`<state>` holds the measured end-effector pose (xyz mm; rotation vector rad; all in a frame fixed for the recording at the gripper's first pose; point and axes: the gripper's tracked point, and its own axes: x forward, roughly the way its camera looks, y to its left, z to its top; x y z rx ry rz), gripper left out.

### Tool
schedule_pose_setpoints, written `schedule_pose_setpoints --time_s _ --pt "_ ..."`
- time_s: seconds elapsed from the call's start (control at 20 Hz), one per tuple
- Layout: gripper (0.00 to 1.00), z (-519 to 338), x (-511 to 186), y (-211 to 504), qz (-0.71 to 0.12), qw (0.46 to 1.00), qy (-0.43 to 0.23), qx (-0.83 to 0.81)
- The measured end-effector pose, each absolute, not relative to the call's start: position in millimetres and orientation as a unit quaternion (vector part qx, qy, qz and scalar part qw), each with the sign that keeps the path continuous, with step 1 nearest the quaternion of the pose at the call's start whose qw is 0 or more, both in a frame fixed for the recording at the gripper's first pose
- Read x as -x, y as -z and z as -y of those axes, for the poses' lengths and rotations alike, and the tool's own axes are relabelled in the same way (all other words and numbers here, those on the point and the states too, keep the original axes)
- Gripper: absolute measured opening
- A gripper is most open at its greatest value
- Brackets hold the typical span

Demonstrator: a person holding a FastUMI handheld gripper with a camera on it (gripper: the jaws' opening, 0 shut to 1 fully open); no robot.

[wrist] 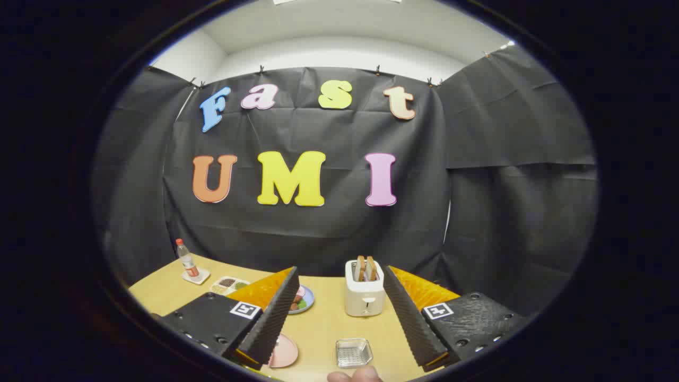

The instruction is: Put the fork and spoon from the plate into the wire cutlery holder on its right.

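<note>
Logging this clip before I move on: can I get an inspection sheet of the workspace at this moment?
Surface: tan table.
Job's things: pink plate beside the left finger, partly hidden; wire holder between the fingers; fork and spoon cannot be made out.
Clutter: toaster holding toast, food plate, bottle, divided tray.
Grippers: gripper open, holding nothing.
Cables: nothing seen.
Surroundings: black cloth wall; fingertips at the near edge.

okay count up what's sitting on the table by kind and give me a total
Bottles: 1
Toasters: 1
Plates: 2, pink plate and food plate
Trays: 2, metal tray and sectioned tray
Total: 6
Gripper open, holding nothing.
</note>
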<state>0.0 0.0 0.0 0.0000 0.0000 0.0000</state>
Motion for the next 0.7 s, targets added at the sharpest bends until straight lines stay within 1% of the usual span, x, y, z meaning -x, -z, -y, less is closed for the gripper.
schedule_pose_setpoints --time_s 0.7 --pt "0.95 -6.6 -2.1 -5.4 0.008 1.0 -0.006 -0.001"
